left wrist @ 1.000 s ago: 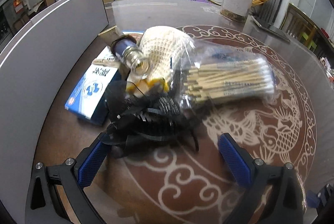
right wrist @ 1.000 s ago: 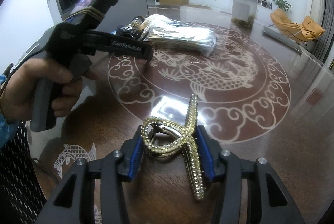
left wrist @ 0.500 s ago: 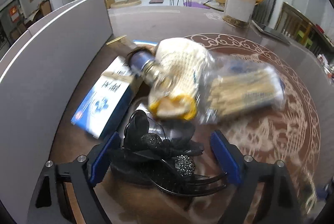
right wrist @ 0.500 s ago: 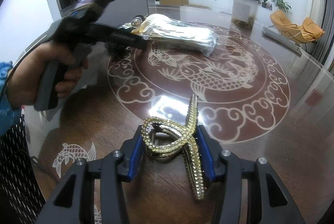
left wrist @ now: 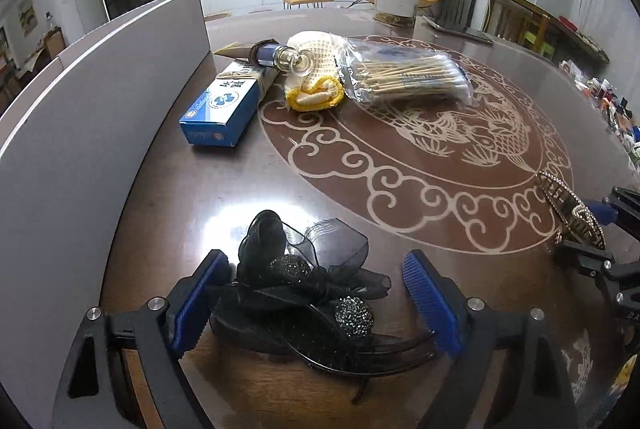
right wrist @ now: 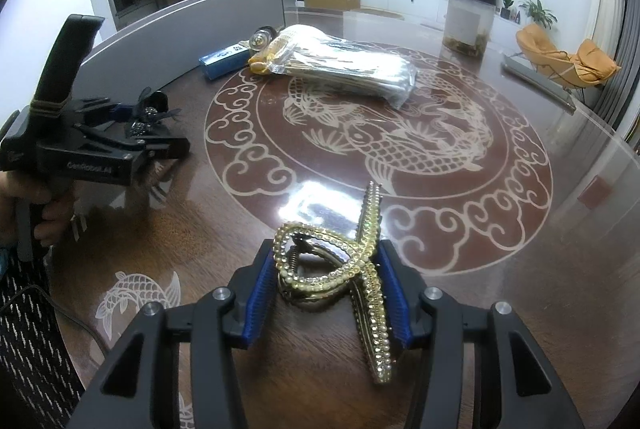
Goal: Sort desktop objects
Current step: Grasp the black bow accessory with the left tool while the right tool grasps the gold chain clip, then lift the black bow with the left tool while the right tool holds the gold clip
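**A:** Checking the left gripper (left wrist: 316, 261) first. Holding anything?

**B:** Yep, clamped across a black headband (left wrist: 296, 281), the kind with a gauzy bow and sparkly balls. Spread pretty wide to fit it, with one blue pad against the bow side and the other meeting the band's tip. Narrowed a bit just now, with the headband in between. Sitting low at the near side of the worktop (left wrist: 360, 213), close to the grey partition (left wrist: 80, 133). Can't tell whether lifted or resting.

**B:** Also visible from the right wrist view, gripped in a person's hand (right wrist: 44, 213).

**A:** And the right gripper (right wrist: 325, 253)?

**B:** Squeezed onto a gold hair clip (right wrist: 376, 309) studded with little pearls, pads touching both sides. Down on the worktop by the look of it, right at the rim of the big fish pattern.

**A:** Rest of the stuff?

**B:** Bunched at the far side, well apart from both grippers:
- blue box (left wrist: 222, 109)
- glass bottle (left wrist: 280, 59), lying on its side across the box's far end
- cream knit glove (left wrist: 316, 69) with a yellow cuff
- bag of cotton swabs (left wrist: 404, 77), touching the glove
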Demonstrator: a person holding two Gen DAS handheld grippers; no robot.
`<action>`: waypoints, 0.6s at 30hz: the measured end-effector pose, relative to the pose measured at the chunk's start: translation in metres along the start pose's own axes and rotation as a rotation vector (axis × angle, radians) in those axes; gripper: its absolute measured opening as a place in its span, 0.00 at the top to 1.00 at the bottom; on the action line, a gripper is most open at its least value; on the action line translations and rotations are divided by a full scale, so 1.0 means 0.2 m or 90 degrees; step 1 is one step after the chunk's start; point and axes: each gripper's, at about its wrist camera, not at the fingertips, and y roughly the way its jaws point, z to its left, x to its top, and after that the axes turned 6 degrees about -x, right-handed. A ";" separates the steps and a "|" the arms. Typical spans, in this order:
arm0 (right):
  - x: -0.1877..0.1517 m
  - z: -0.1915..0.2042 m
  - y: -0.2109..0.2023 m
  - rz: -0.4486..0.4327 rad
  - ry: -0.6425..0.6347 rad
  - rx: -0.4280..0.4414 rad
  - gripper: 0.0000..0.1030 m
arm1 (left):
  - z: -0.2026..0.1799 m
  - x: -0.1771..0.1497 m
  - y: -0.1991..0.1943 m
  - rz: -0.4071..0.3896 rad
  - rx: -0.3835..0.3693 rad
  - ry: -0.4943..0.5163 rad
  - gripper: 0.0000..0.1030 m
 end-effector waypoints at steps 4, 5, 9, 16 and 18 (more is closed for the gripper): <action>0.00 0.01 0.00 0.000 -0.006 -0.007 0.48 | 0.00 -0.01 -0.01 -0.003 -0.001 0.000 0.13; 0.00 0.01 0.00 0.000 -0.005 -0.007 0.48 | 0.00 0.00 0.01 -0.003 0.000 -0.001 0.13; 0.00 0.01 0.00 0.000 -0.005 -0.007 0.48 | 0.00 0.00 0.01 -0.003 0.000 -0.001 0.13; 0.00 0.01 0.00 0.000 -0.005 -0.007 0.48 | 0.00 0.00 0.01 -0.003 0.000 -0.001 0.13; 0.00 0.01 0.00 0.000 -0.006 -0.007 0.48 | 0.00 0.00 0.01 -0.003 0.000 -0.001 0.13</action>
